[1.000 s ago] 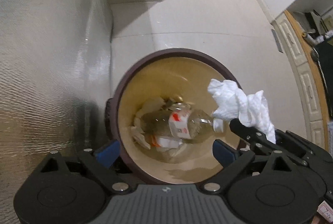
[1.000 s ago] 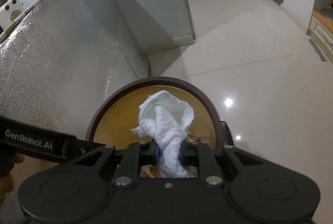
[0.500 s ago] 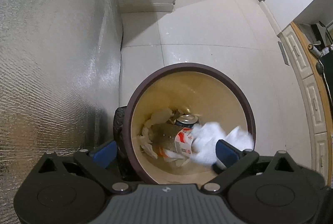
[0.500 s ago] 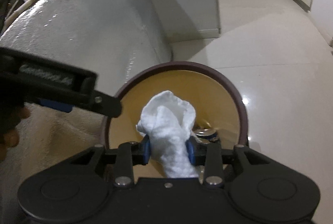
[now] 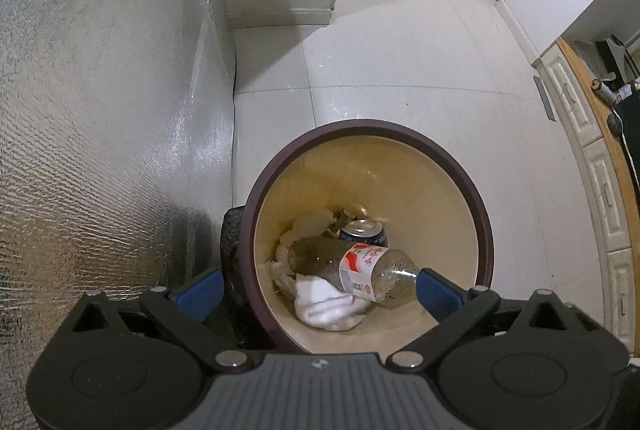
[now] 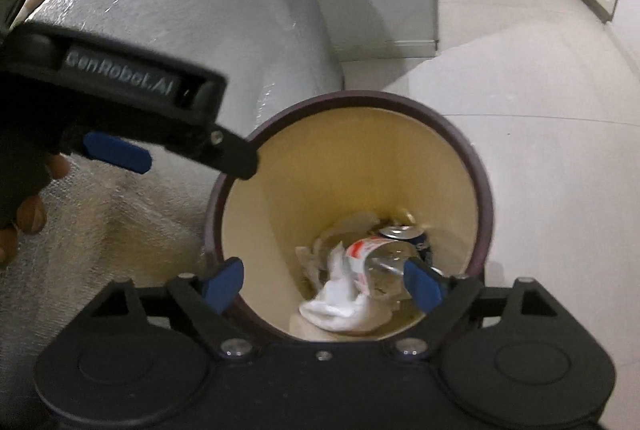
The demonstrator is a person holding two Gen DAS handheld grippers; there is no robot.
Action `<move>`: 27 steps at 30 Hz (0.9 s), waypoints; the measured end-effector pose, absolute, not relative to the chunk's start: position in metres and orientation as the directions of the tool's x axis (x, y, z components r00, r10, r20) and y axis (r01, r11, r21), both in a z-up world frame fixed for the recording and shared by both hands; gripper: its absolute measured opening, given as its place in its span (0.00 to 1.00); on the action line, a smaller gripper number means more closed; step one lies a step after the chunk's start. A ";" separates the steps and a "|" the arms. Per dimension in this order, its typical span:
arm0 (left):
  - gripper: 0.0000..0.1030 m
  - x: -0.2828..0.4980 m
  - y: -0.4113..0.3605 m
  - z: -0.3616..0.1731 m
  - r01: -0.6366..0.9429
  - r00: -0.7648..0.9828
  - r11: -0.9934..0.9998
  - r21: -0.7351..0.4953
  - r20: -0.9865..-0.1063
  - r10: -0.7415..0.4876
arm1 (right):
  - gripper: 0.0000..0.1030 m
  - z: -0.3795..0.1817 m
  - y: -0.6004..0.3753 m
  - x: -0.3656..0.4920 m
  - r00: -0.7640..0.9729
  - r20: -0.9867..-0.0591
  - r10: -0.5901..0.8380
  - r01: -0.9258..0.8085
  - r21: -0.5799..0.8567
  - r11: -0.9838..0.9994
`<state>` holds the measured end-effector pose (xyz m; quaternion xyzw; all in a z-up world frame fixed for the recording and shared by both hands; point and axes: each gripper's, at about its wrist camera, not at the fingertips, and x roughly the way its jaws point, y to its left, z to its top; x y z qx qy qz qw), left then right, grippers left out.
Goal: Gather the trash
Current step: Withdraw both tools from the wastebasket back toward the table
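A round bin with a dark brown rim (image 5: 460, 166) (image 6: 476, 166) and tan inside stands on the floor below both grippers. At its bottom lie a crumpled white tissue (image 5: 328, 304) (image 6: 344, 310), a clear plastic bottle with a red and white label (image 5: 360, 266) (image 6: 380, 258), a blue drink can (image 5: 364, 232) (image 6: 404, 236) and paper scraps. My left gripper (image 5: 316, 288) hangs open over the bin with nothing between its fingers. My right gripper (image 6: 324, 284) is opening wide above the bin mouth, and its blue pads hold nothing.
A silver foil-covered surface (image 5: 100, 130) (image 6: 180, 10) rises right beside the bin on the left. Pale floor tiles (image 5: 400, 50) stretch beyond it, with white cabinets (image 5: 600, 190) at the right. In the right wrist view the left gripper's body (image 6: 132, 86) and a gloved hand (image 6: 24, 198) sit upper left.
The right gripper's jaws opened and let go of the white tissue, which fell to the bottom of the bin beside the bottle. The left gripper stayed open over the bin.
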<state>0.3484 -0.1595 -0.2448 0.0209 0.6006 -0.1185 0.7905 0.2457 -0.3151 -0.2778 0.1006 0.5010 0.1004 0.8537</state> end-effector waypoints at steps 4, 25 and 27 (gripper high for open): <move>1.00 0.343 -0.158 -0.246 0.225 0.247 0.969 -0.103 -0.956 -0.159 | 0.96 -0.272 -0.323 0.239 0.478 -0.839 0.260 -0.052 0.268 0.962; 1.00 0.292 -0.144 -0.197 0.240 0.351 0.963 -0.120 -0.915 -0.201 | 1.00 -0.231 -0.333 0.198 0.521 -0.831 0.194 -0.025 0.212 0.977; 1.00 0.285 -0.140 -0.184 0.242 0.376 0.960 -0.139 -0.899 -0.225 | 1.00 -0.226 -0.334 0.193 0.526 -0.831 0.183 -0.014 0.207 0.978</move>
